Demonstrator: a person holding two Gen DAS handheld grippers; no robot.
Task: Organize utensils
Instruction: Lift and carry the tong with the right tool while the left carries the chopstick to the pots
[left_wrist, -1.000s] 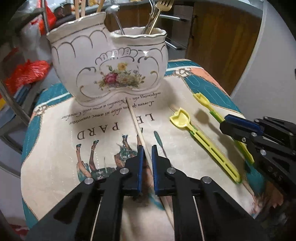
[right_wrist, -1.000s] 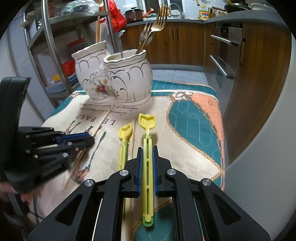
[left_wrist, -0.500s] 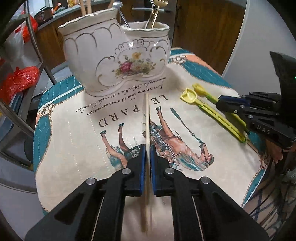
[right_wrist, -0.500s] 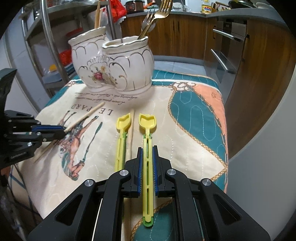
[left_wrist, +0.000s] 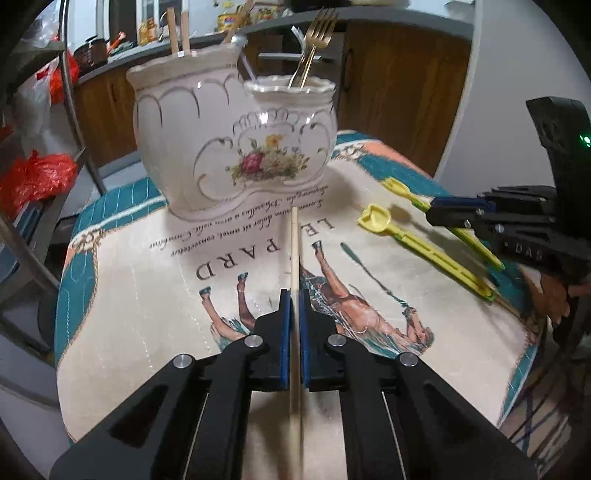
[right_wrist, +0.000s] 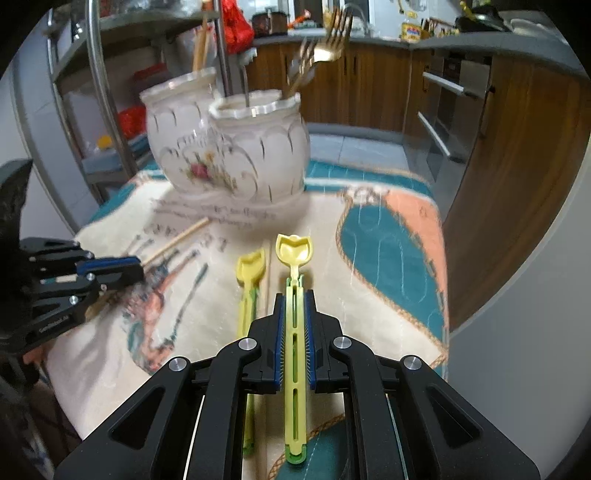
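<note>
- Left tongs (left_wrist: 294, 308): clenched on a chopstick (left_wrist: 294, 251), gripped partway along so that a long end runs forward of the tips; probably held this way to steer that end up into a pot.
- Chopstick: pale, plain wood, thin, straight and round; pointing straight ahead of the left tongs, its far end close to the holder's foot; hard to tell whether clear of the cloth (left_wrist: 129, 295) or grazing it.
- Holder (left_wrist: 207, 147), ahead of both tongs: glazed white ceramic, two bulging pots joined side by side, scalloped rims, gilt lines, a flower motif; chopsticks upright in the left pot, gold forks (left_wrist: 314, 37) in the right, so apparently sorted by kind.
- Cloth beneath everything: quilted, soft, printed with a horse and lettering; likely to cushion and grip thin items.
- Spare yellow utensil (right_wrist: 249, 280): flat on the cloth just left of the right tongs; matt plastic, slotted handle, tulip-shaped scoop end.
- Right tongs (right_wrist: 294, 306): closed across the handle of a matching yellow utensil (right_wrist: 294, 258), scoop end forward, green tail behind the pads; seemingly lined up for a tip-first drop into the holder.
</note>
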